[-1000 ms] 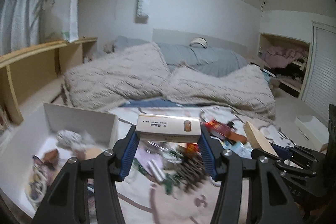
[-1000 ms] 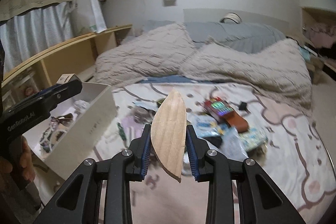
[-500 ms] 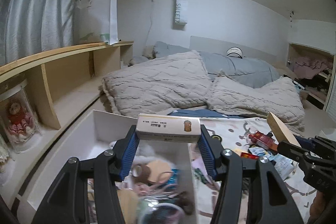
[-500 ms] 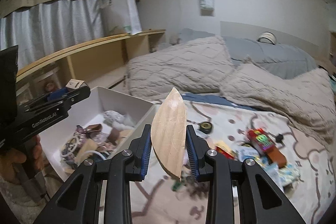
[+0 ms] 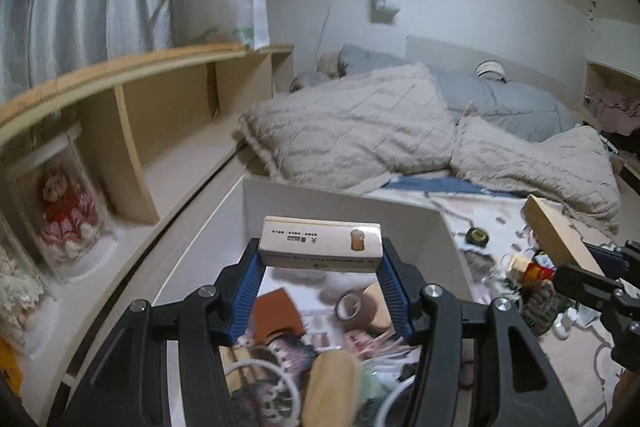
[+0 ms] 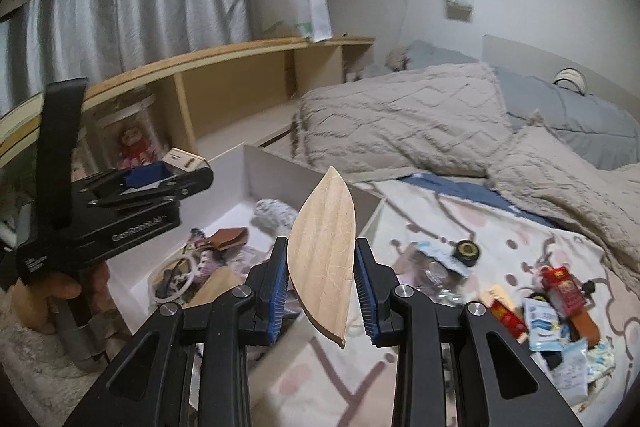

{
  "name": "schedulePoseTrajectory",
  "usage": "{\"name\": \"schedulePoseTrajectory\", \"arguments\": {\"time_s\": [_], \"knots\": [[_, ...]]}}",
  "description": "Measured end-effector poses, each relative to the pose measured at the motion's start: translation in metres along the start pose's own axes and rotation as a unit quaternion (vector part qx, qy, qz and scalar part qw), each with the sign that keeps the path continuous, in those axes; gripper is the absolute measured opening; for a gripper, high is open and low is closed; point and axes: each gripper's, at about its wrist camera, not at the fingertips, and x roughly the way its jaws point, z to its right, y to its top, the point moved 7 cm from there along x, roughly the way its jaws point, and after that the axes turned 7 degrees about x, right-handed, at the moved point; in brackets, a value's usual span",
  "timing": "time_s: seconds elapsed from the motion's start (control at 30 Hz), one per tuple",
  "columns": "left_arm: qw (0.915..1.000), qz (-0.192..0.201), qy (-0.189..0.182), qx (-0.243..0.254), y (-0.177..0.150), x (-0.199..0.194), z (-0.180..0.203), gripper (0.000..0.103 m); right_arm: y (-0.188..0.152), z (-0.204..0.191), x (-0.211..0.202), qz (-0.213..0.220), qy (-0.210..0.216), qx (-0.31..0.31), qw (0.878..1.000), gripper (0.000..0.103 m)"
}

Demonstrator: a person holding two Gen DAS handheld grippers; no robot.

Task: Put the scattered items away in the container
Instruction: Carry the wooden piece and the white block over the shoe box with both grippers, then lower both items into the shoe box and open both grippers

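My left claw [image 5: 320, 269] is pinching a small white carton [image 5: 320, 243] crosswise, one blue pad pressed on each short end, so the carton spans the gap at the fingertips with its printed face toward the camera. It hangs over the open white box [image 5: 344, 203], whose far wall stands just beyond the carton and whose right wall runs down beside my right finger. Below the carton, inside the box, lie a brown leather piece [image 5: 276, 313], a roll of tape [image 5: 352, 307], a rounded wooden piece [image 5: 330, 387] nearest me and some white cord [image 5: 272, 375]; much of this is blurred. My right claw [image 6: 322, 275] is clamped on a thin leaf-shaped wooden board [image 6: 324, 247], held on edge between the pads, its pointed tip rising far above the fingertips and its lower end dropping below them. In the right wrist view the board sits over the near right corner of the box [image 6: 372, 223], with the box's contents to its left and the patterned bedspread [image 6: 500, 227] to its right. Scattered things still lie on that bedspread to the right: a small black and yellow tape measure [image 6: 467, 251], a red packet [image 6: 560, 281] and pale blue packets [image 6: 542, 319]. My left hand [image 6: 60, 291] shows at the far left, gripping the left claw's handle beside the box. Rumpled beige blankets [image 6: 400, 119] lie beyond the box.
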Motion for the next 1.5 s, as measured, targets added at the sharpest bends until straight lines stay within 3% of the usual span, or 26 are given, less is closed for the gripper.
{"name": "schedulePoseTrajectory", "arguments": {"time_s": [0.27,0.37,0.57,0.63,0.73,1.27,1.5], "knots": [[0.999,-0.041,0.017,-0.011,-0.021,0.021,-0.02,0.055,-0.004,-0.023,0.029,-0.036,0.032,-0.003,0.999,0.032],[0.9989,-0.039,0.015,-0.021,-0.022,0.021,-0.024,0.056,-0.006,-0.027,0.036,-0.044,0.038,-0.001,0.998,0.032],[0.997,-0.049,0.055,-0.024,-0.031,0.02,-0.037,0.056,-0.008,-0.035,0.054,-0.064,0.045,0.0,0.997,0.032],[0.9967,-0.051,0.055,-0.031,-0.033,0.019,-0.04,0.061,-0.007,-0.038,0.061,-0.069,0.05,-0.002,0.996,0.032],[0.9965,-0.045,0.059,-0.039,-0.033,0.015,-0.043,0.078,-0.005,-0.041,0.072,-0.079,0.048,-0.005,0.996,0.032],[0.9938,-0.01,0.067,-0.088,-0.034,-0.004,-0.068,0.078,-0.005,-0.061,0.141,-0.17,0.054,-0.017,0.984,0.032],[0.9909,-0.004,0.063,-0.119,-0.042,-0.008,-0.083,0.078,0.002,-0.073,0.168,-0.186,0.046,-0.023,0.981,0.032]]}}
